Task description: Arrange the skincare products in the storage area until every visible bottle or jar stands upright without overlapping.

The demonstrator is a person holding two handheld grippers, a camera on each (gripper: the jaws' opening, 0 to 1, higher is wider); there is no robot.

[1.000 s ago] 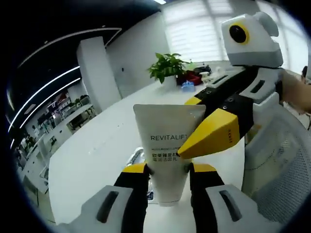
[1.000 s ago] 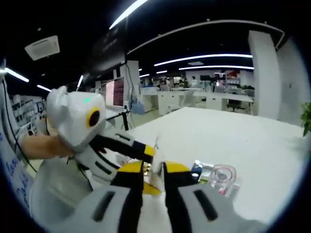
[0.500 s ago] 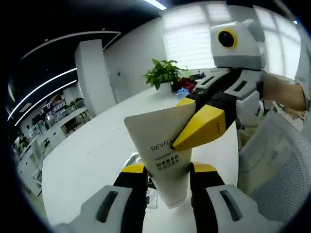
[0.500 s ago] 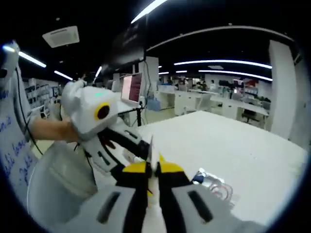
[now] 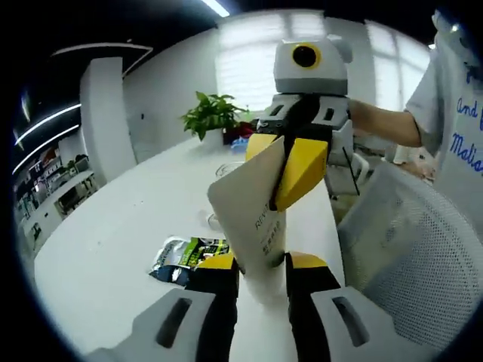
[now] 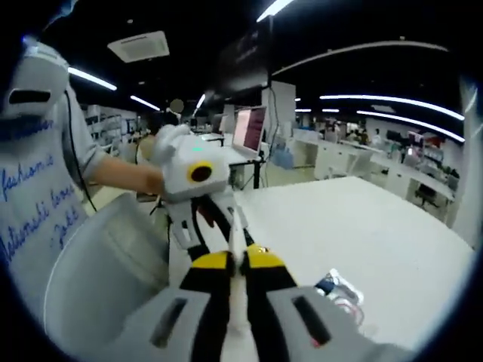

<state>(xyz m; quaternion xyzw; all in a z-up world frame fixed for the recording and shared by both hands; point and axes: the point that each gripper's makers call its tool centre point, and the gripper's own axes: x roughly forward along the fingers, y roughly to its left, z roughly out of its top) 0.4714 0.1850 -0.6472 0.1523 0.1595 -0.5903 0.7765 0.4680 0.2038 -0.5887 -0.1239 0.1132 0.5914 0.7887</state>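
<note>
A white tube [image 5: 253,226] printed REVITALIFT is held off the table between both grippers. My left gripper [image 5: 260,264] is shut on the tube's lower end, its yellow-tipped jaws on either side. My right gripper [image 5: 285,170] comes in from above and pinches the tube's flat crimped end. In the right gripper view the tube [image 6: 237,245] appears edge-on as a thin white strip between my right gripper's [image 6: 238,259] shut jaws. Behind it the left gripper [image 6: 219,226] points toward the camera, held by a person's hand.
Small packets [image 5: 185,253] lie on the long white table [image 5: 113,241], also seen as clear packets [image 6: 339,290]. A mesh chair back [image 5: 407,249] stands close on the right. A potted plant [image 5: 211,113] sits at the table's far end. A person in a white shirt [image 6: 45,181] stands alongside.
The tube has turned from face-on to slanted while both grippers keep hold of it. Both cameras have swung, bringing the packets, the chair and the person further into view.
</note>
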